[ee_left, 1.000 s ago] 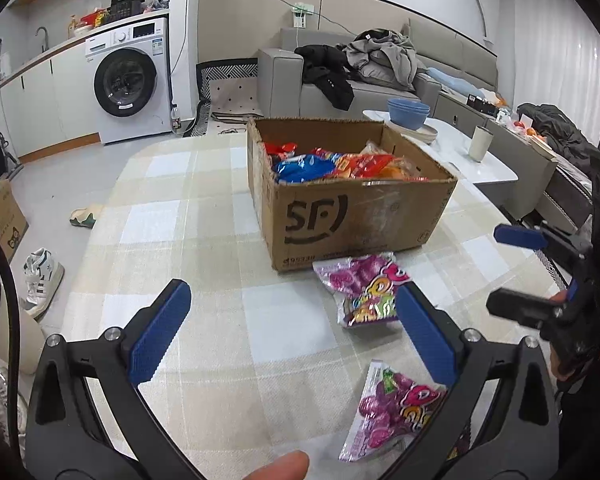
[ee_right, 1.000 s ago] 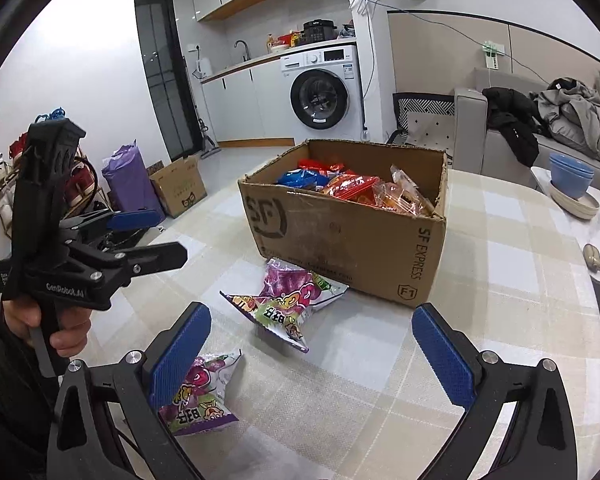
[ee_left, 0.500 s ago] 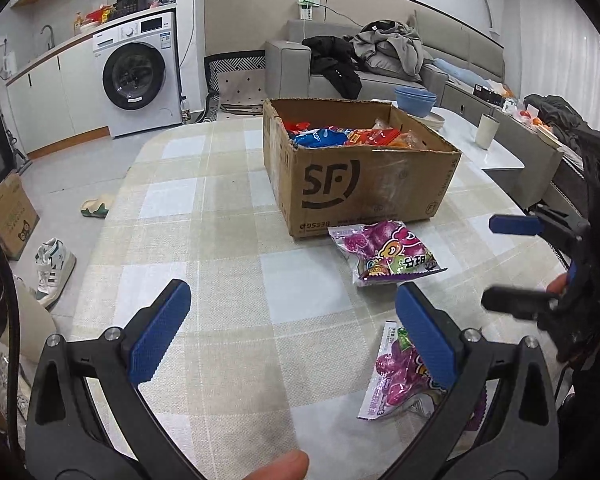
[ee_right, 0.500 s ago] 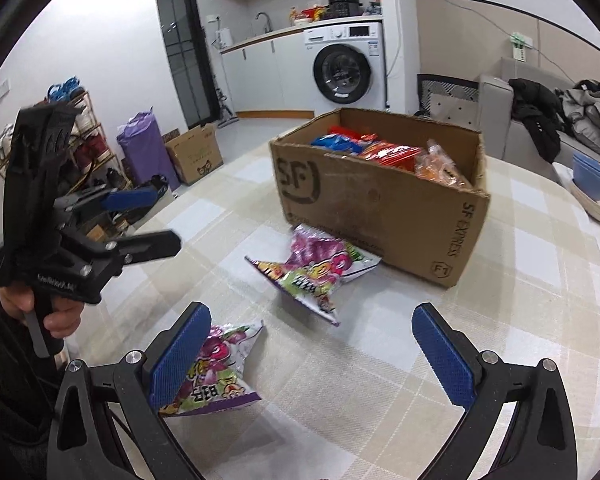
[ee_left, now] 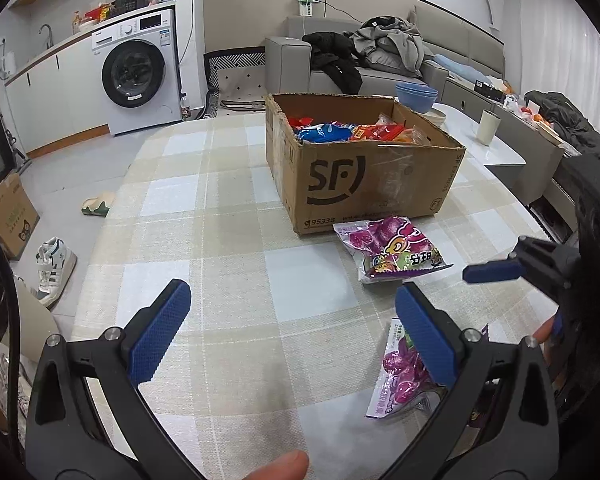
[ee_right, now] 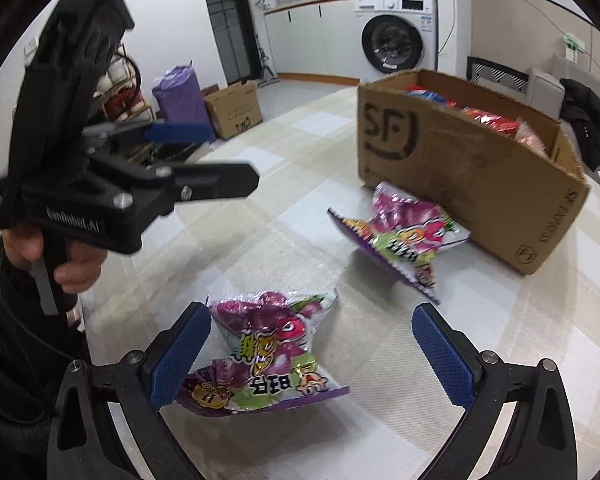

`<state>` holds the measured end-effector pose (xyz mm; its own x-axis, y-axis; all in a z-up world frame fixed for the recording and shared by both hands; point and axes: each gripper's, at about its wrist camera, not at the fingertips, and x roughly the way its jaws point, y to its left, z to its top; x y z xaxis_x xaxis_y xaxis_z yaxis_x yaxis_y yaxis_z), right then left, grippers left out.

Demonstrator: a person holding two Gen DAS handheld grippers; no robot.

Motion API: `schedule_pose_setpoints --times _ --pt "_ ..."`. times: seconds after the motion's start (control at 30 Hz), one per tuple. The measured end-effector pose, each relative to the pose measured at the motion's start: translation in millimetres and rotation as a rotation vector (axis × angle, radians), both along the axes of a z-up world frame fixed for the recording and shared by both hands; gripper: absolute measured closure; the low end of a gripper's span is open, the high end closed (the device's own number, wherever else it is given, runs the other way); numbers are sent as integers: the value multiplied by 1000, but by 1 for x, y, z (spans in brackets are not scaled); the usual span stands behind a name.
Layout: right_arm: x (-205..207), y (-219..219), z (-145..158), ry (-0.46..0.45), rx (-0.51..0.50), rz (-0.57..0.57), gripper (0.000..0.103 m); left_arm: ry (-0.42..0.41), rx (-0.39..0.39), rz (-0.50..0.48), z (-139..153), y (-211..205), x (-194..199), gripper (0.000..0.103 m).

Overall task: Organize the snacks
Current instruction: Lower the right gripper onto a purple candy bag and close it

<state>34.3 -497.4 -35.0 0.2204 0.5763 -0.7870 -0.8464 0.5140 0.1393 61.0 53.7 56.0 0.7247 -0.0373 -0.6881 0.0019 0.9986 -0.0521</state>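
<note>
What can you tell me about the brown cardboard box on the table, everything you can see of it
The brown cardboard box is an open-topped shipping carton of corrugated card with worn, creased walls, black SF print on its front and clear tape across it. It stands upright on the beige checked tablecloth. Inside lie red, blue and orange snack packets, filling it nearly to the rim. A purple candy bag lies against its front base. Neither gripper touches it.
</note>
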Motion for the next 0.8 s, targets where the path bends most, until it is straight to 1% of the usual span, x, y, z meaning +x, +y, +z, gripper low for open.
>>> schedule_pose_setpoints --times 0.27,0.57,0.73,0.8 --pt "-7 18 -29 18 -101 28 0 14 2 7 -5 2 3 1" --pt "-2 17 -39 66 -116 35 1 30 4 13 -10 3 6 1" --pt "-8 18 -41 38 -133 56 1 37 5 13 -14 3 7 1" --pt "-12 17 -40 15 -132 70 2 40 7 10 -15 2 8 1"
